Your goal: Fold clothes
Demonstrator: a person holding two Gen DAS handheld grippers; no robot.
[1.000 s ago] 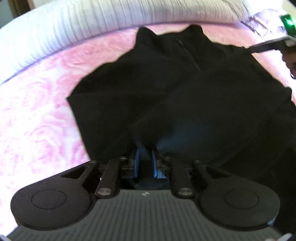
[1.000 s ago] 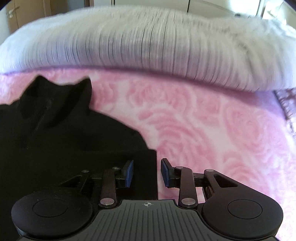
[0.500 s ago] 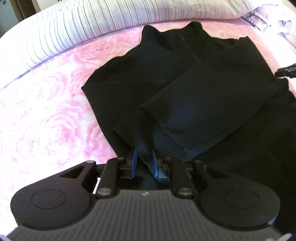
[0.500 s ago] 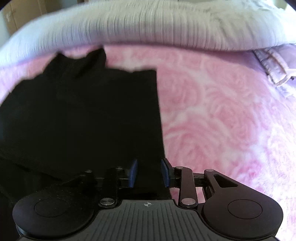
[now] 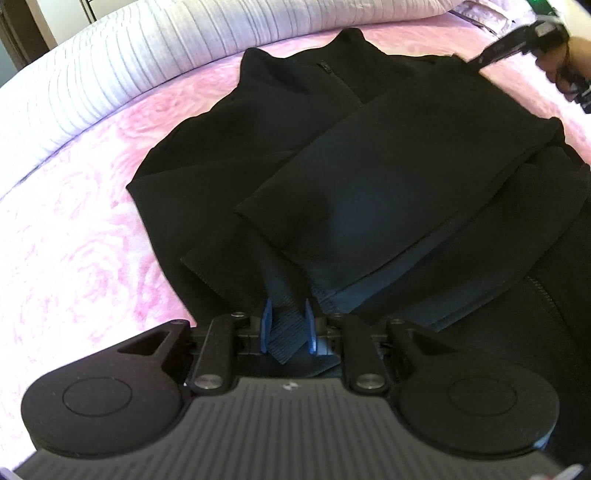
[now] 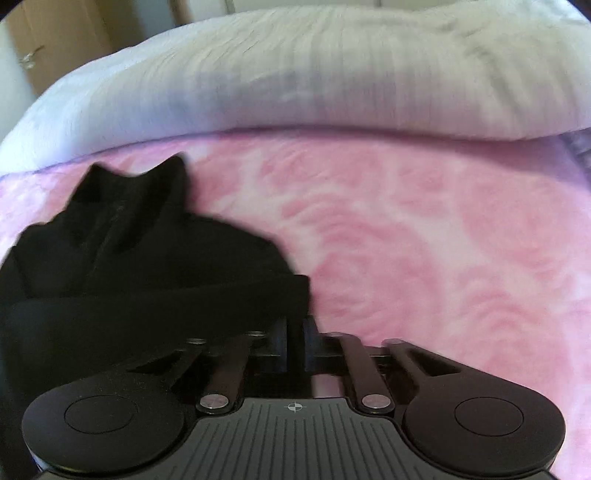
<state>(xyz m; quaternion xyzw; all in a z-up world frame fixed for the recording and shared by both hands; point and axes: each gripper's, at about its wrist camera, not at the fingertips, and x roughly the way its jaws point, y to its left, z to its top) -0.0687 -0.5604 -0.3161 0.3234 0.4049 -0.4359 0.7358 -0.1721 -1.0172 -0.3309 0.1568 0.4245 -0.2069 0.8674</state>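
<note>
A black zip-neck jacket (image 5: 295, 122) lies on the pink rose-patterned blanket (image 5: 74, 240), collar toward the pillows. One sleeve (image 5: 388, 177) is folded across its chest. My left gripper (image 5: 288, 328) is shut on a ribbed cuff (image 5: 286, 338) at the near edge. In the right wrist view, which is blurred, the jacket (image 6: 147, 277) fills the left side, and my right gripper (image 6: 295, 332) has its pads together on the corner of a folded edge. From the left wrist view, the right gripper (image 5: 478, 61) touches the jacket's far right shoulder, held by a hand (image 5: 554, 62).
A white striped duvet or pillow (image 6: 332, 74) runs along the far edge of the bed. Bare pink blanket (image 6: 443, 240) spreads to the right of the jacket. A lilac patterned cloth (image 5: 491, 14) lies at the far right corner.
My right gripper swung back up to the jacket's shoulder and its jaws closed on the fabric edge. The left gripper kept the cuff and shifted a little sideways.
</note>
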